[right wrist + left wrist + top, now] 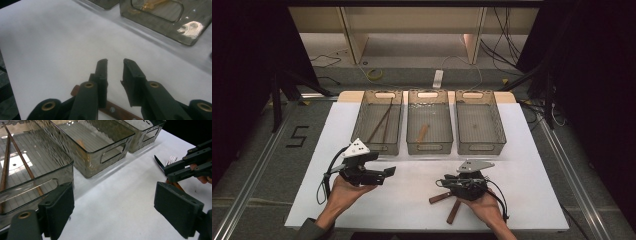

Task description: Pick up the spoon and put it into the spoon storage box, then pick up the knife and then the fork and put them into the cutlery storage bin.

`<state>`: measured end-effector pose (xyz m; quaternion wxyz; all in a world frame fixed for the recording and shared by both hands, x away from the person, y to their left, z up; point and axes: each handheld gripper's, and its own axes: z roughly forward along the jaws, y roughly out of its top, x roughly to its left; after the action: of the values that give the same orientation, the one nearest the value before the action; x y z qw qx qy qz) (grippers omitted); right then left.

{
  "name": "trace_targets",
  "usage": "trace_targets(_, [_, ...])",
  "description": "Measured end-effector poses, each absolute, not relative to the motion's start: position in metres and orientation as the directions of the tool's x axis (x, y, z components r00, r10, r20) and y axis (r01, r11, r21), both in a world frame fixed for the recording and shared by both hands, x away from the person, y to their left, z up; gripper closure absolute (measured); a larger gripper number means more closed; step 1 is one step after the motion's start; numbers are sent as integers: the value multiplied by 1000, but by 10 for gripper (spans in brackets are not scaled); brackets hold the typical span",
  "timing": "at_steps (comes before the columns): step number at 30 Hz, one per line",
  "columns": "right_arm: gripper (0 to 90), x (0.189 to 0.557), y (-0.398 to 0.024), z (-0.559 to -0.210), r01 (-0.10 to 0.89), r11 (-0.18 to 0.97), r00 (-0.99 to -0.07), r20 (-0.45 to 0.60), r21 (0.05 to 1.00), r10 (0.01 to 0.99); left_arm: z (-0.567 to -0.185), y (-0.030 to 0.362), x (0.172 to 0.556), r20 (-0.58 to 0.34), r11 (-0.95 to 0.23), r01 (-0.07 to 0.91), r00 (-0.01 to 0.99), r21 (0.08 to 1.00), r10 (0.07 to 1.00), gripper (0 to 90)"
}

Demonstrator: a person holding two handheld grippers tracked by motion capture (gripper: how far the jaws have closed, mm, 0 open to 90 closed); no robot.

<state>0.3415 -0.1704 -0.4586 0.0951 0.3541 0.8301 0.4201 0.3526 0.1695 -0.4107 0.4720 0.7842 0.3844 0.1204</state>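
The right gripper (446,183) is hovering over a wooden-handled utensil (439,198) on the tabletop (412,200), its jaws narrowed but gripping nothing. A second utensil (453,212) is lying just beside it. The left gripper (388,171) is waiting wide open and empty; chopsticks (379,122) are already lying in the bin (378,145) ahead of it.

The high view looks forward and down from above the person's side, taking in the whole white rectangular table top (522,150) and the row of three clear smoky plastic bins (429,127) at its far edge. The left gripper view sits low and close above the table top (120,202), facing those bins (87,147) at an angle. The right gripper view, equally low, faces the table top (50,37) and one bin's handle wall (160,15).
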Motion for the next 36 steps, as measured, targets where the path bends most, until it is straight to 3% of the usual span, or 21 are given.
trace_targets(10, [888, 342, -157, -465, 526, 459, -739, 119, 716, 663, -409, 171, 344, -155, -273, 475, 683, 837, 714, 160])
trace_targets(36, [900, 339, -140, -480, 543, 598, -788, 114, 590, 604, -413, 167, 336, -124, -308, 471, 686, 827, 717, 161])
